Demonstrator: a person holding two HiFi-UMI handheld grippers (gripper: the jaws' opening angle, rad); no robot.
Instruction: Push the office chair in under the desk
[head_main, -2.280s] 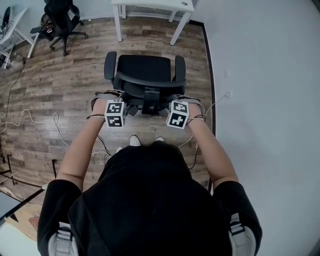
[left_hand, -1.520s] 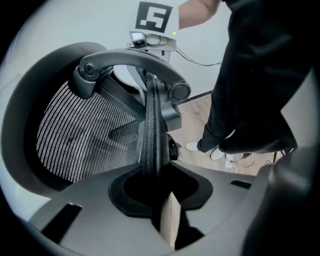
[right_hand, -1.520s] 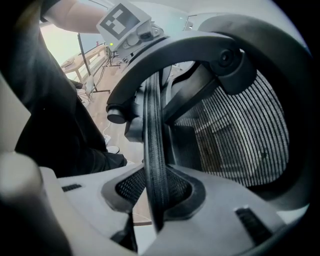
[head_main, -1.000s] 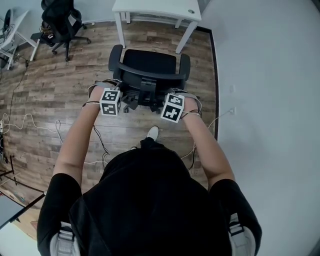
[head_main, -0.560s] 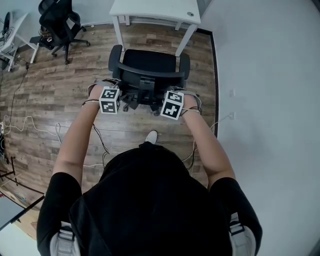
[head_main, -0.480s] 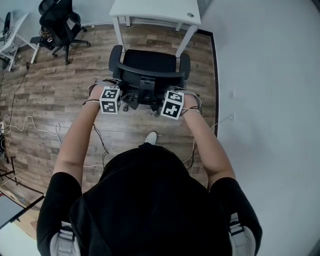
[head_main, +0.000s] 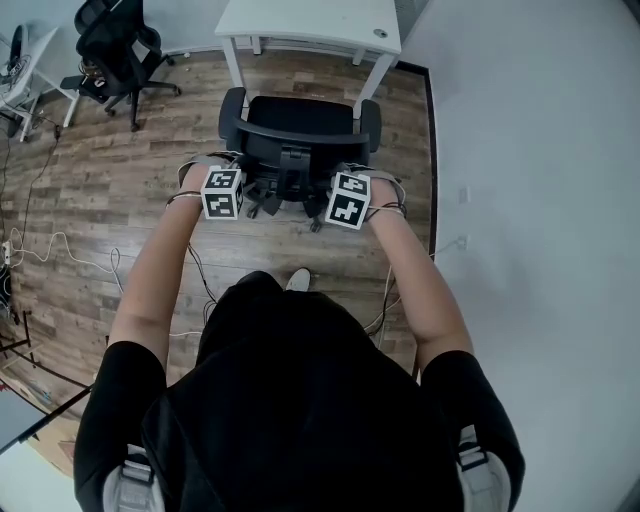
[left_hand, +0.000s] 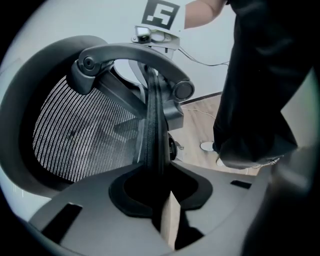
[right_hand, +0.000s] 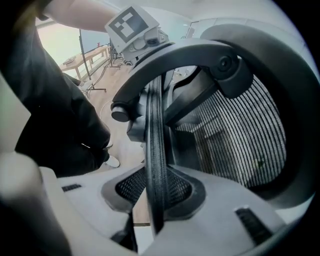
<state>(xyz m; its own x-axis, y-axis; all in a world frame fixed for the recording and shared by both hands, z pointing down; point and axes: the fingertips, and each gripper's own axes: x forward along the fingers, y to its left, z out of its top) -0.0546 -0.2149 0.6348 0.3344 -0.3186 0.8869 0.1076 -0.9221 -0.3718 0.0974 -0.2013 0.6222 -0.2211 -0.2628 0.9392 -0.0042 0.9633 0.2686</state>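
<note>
Black mesh-back office chair (head_main: 300, 122) sits just in front of the white desk (head_main: 310, 18), which is cut off at the frame's top; the chair's wheels are mostly hidden under the seat. Left gripper (left_hand: 161, 186) and right gripper (right_hand: 154, 197) are both clamped on its backrest rim, brown wood-plank floor (head_main: 115, 185) underneath.

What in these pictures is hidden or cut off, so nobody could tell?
Head view: desk, far part cut off by the top edge.
Head view: office chair, wheels mostly hidden under its seat and backrest.
Head view: shoe, only the toe shows; the person's body covers the rest.
</note>
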